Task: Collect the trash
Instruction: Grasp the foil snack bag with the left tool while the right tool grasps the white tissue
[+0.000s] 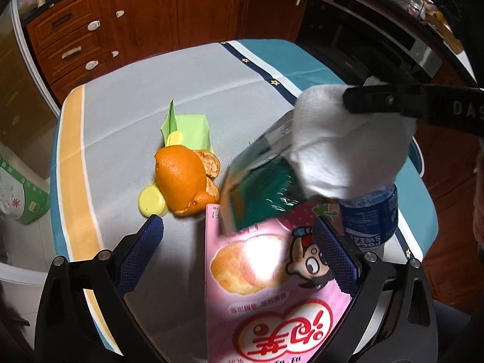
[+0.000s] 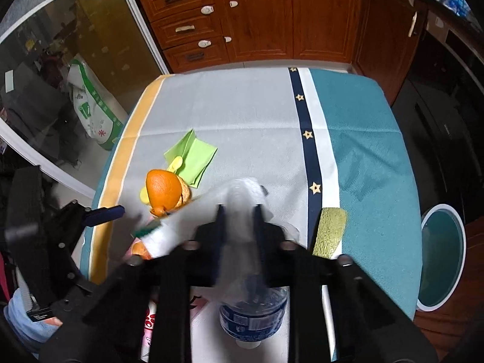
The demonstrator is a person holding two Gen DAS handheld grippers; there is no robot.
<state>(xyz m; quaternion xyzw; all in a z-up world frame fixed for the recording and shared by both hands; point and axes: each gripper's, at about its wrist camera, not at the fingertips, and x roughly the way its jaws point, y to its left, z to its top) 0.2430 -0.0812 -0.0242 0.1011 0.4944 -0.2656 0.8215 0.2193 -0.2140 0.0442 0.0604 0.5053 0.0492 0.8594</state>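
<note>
At the centre of the frame we see our right tool (image 2: pixel 237 208) closed on a white tissue (image 2: pixel 242 193) above the surface (image 2: pixel 242 106), while our left tool (image 1: pixel 239 227) stands wide open around a pink snack packet (image 1: pixel 266 287).

Striped tablecloth (image 2: pixel 242 115), wooden kitchen cabinets (image 2: pixel 257 15) behind, glass door (image 2: pixel 60 75) at left.

The right hand-held gripper (image 2: pixel 237 211) clamps a white tissue (image 2: pixel 239 193) above the table (image 2: pixel 242 106).
</note>
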